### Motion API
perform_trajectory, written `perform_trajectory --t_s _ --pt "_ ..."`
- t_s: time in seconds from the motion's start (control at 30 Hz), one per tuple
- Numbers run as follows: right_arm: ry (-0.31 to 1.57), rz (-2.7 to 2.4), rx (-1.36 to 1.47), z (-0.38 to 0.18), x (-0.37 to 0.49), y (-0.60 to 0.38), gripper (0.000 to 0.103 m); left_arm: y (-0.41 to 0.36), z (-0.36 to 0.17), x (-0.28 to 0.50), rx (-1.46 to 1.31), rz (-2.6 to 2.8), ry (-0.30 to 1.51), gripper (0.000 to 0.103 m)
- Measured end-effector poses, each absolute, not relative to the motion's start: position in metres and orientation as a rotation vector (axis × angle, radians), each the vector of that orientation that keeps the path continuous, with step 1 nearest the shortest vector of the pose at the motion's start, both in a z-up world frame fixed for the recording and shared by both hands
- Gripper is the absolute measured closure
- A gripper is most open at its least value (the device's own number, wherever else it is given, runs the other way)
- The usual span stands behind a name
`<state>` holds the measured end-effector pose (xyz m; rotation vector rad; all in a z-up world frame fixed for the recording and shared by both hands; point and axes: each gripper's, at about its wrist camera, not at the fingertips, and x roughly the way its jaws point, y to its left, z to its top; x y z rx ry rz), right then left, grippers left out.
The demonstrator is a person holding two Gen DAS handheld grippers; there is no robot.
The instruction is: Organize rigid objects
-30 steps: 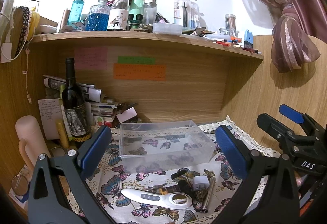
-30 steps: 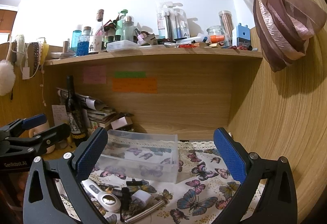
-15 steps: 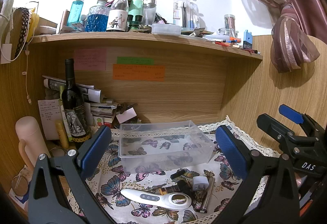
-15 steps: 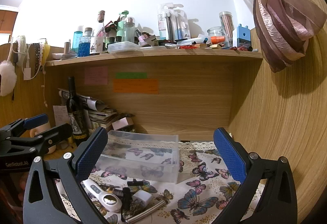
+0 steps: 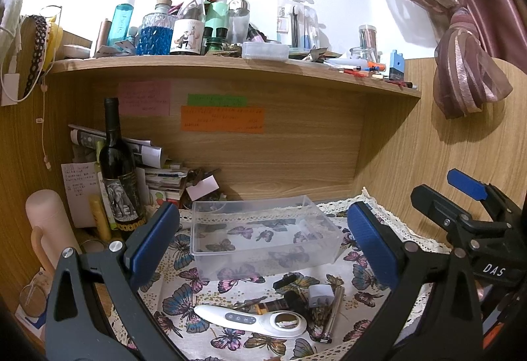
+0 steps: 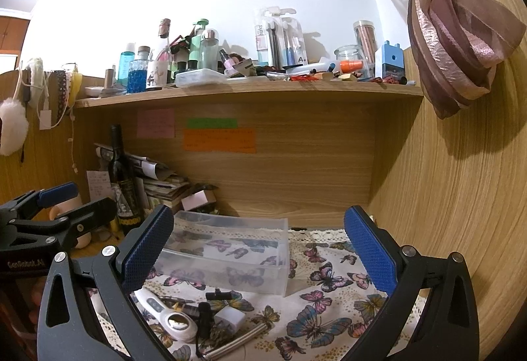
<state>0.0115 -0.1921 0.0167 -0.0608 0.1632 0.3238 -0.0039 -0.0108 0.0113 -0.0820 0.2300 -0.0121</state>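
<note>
At the bottom of both wrist views, the left tongs (image 5: 260,245) and the right tongs (image 6: 258,249) hang spread wide over a butterfly-print cloth (image 5: 184,305) on the tabletop, nothing between their blue pads. In the left wrist view the right tongs show again at the right edge; in the right wrist view the left tongs appear at the left edge.

Low in the left wrist frame, nearest the camera, a small heap of rigid items lies on the cloth: a white handheld device (image 5: 250,319) with a shiny round end, a white plug adapter (image 5: 321,295), a metal tube (image 5: 332,311) lying beside the adapter, and a small black clip (image 5: 285,280). The same heap sits at lower left centre in the right wrist view, the white handheld device (image 6: 164,313) touching the other pieces.

Just behind the heap, at centre frame, stands a clear plastic box (image 5: 263,240), open-topped and empty, the cloth's pattern showing through its walls.

Farther back at left, a dark wine bottle (image 5: 120,176) stands upright in front of stacked papers (image 5: 158,170), with a pale pink flask (image 5: 49,222) beside it. Coloured sticky notes (image 5: 222,119) mark the wooden back panel. Across the top, a shelf (image 5: 230,69) carries crowded bottles and jars; a tied curtain (image 5: 467,77) hangs at upper right.
</note>
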Motion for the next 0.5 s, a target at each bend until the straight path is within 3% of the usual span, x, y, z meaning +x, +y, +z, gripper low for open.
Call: perform_trajectory --t_s 0.5 --pt "0.163 0.321 -0.055 0.0164 0.0103 -0.1936 0.000 -0.0113 0.0121 -0.0045 -0.087 -0.013 0.233 0.000"
